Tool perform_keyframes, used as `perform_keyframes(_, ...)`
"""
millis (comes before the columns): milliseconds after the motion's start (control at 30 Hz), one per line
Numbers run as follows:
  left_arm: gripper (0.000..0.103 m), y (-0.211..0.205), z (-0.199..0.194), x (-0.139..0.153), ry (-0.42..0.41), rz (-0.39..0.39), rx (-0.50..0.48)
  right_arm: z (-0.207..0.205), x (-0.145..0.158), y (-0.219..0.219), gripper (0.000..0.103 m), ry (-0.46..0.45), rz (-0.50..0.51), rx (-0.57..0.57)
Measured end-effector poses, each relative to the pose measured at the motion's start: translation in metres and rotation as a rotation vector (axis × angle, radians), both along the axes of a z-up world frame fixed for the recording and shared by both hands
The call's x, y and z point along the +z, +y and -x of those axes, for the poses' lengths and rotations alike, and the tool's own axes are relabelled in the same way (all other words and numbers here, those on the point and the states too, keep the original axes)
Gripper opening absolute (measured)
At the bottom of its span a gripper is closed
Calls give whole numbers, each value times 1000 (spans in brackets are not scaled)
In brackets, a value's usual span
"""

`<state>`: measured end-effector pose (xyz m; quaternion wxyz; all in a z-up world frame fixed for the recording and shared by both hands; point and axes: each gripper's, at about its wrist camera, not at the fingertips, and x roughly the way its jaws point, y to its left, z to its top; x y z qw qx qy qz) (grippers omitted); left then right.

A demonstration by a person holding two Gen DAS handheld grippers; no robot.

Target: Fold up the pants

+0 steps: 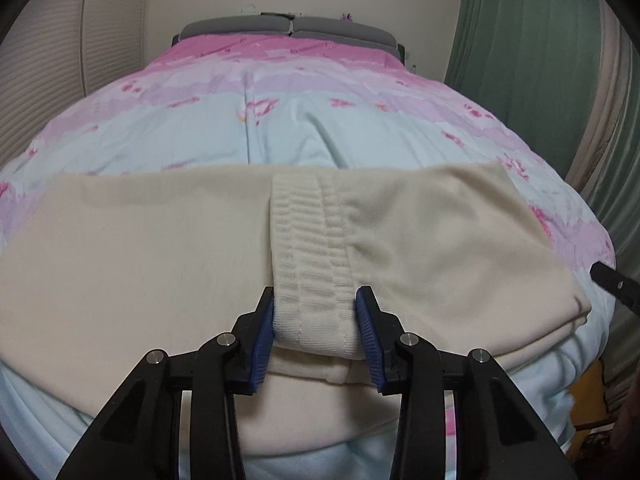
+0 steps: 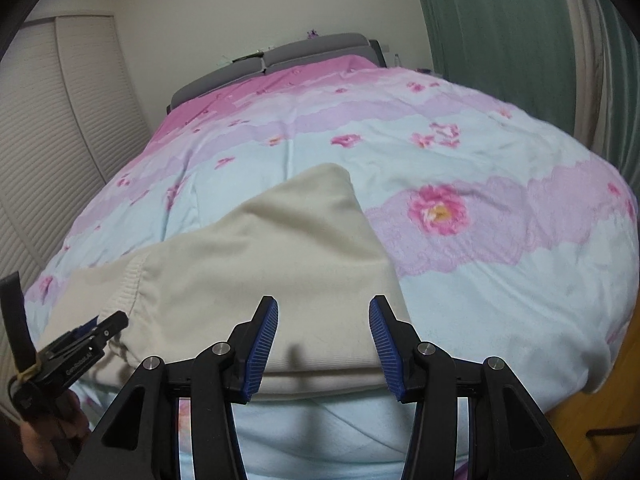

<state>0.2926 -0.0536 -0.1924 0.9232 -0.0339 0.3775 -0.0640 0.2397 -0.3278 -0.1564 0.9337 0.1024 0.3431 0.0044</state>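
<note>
Cream pants (image 1: 168,252) lie folded across the near end of a bed, on a floral duvet (image 1: 280,128) printed in pink, lilac and pale blue. In the left wrist view the garment fills the middle band of the frame from the left edge almost to the right, and its ribbed elastic waistband (image 1: 308,248) runs down the centre toward the lens.

The left gripper (image 1: 318,336) sits at the bottom centre of that view. Its blue pads (image 1: 264,344) stand on either side of the waistband's near end at a narrow setting, touching or very nearly touching the ribbed cloth; whether they truly press on it cannot be told. In the right wrist view the same tool appears at the lower left, its tip at the waistband.

The right gripper (image 2: 324,344) occupies the bottom centre of its own view, jaws moderately apart and empty, poised over the near folded edge of the pants, which pile in stacked layers just beneath the pads. Its black tip also shows at the right edge of the left wrist view.

A grey headboard (image 2: 280,60) stands at the top centre, green curtains (image 2: 500,32) at the upper right, and louvred closet doors (image 2: 52,120) on the left.
</note>
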Motion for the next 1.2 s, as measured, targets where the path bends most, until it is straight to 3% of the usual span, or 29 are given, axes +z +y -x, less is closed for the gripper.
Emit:
perform_keyframes(300, 38, 1, 14, -13, -7, -33, 9, -3, -3, -4, 48, 2, 28, -1)
perform_keyframes(633, 34, -5, 23, 37, -101, -46, 2, -21, 4, -21, 49, 33, 56, -1)
perform_keyframes(700, 34, -10, 21, 50, -132, -40, -4, -35, 10, -22, 59, 42, 70, 14)
perform_keyframes(800, 37, -24, 10, 61, -153, -15, -31, -64, 22, -17, 61, 26, 93, 68)
perform_keyframes(1000, 38, -47, -18, 40, -94, 44, -89, -139, 18, -3, 61, 77, 138, 175)
perform_keyframes(1200, 36, -36, -33, 0, 31, 42, -52, -197, -16, -3, 60, 245, 140, 212)
